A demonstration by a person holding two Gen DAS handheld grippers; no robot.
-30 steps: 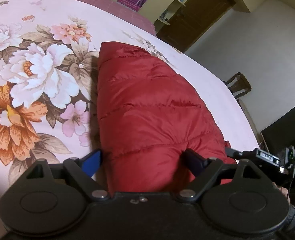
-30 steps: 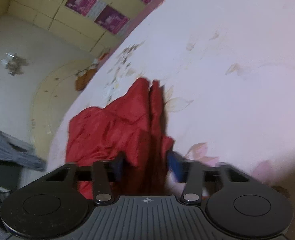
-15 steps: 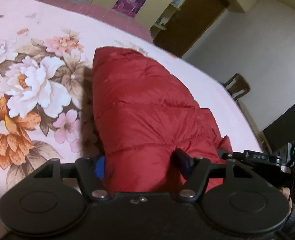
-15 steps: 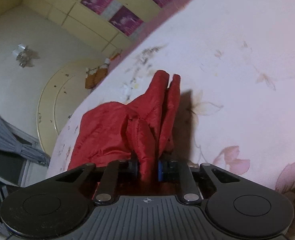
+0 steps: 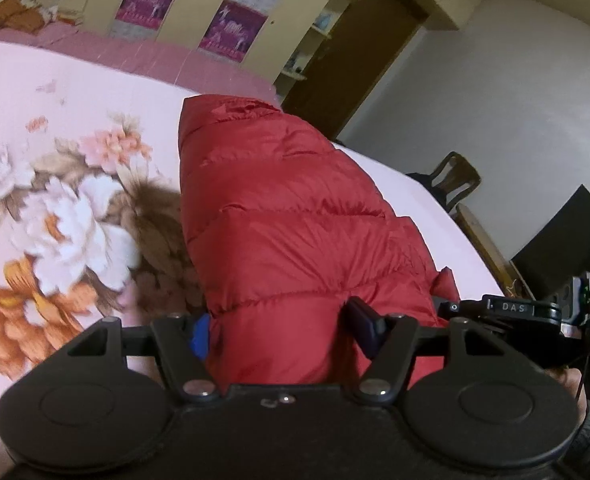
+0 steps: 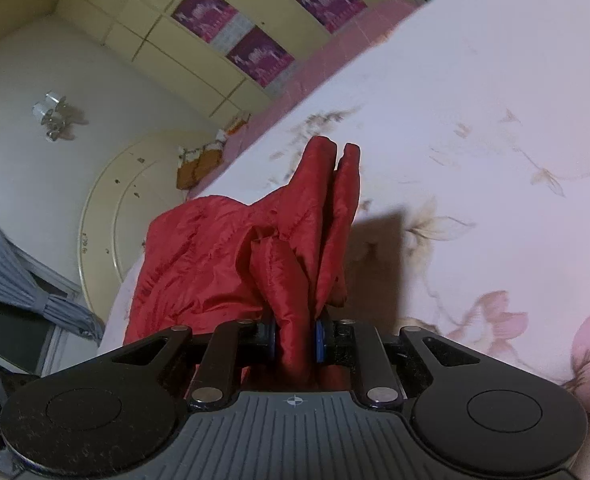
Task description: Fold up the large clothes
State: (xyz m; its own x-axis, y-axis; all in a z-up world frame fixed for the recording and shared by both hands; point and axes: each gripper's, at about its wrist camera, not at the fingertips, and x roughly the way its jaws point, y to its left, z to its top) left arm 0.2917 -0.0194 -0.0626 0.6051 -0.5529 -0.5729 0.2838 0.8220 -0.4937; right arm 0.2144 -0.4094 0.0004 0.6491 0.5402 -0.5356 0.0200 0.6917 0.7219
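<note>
Both tongs gripping red jacket

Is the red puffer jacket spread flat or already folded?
Folded lengthwise: the red quilted puffer jacket forms a narrow, thick bundle on the floral bedsheet, with doubled layers showing in the right wrist view.

Both grippers closed on the red jacket and lifted it.

floral bedsheet | purple posters on cream cupboards | wooden chair | brown door
</note>
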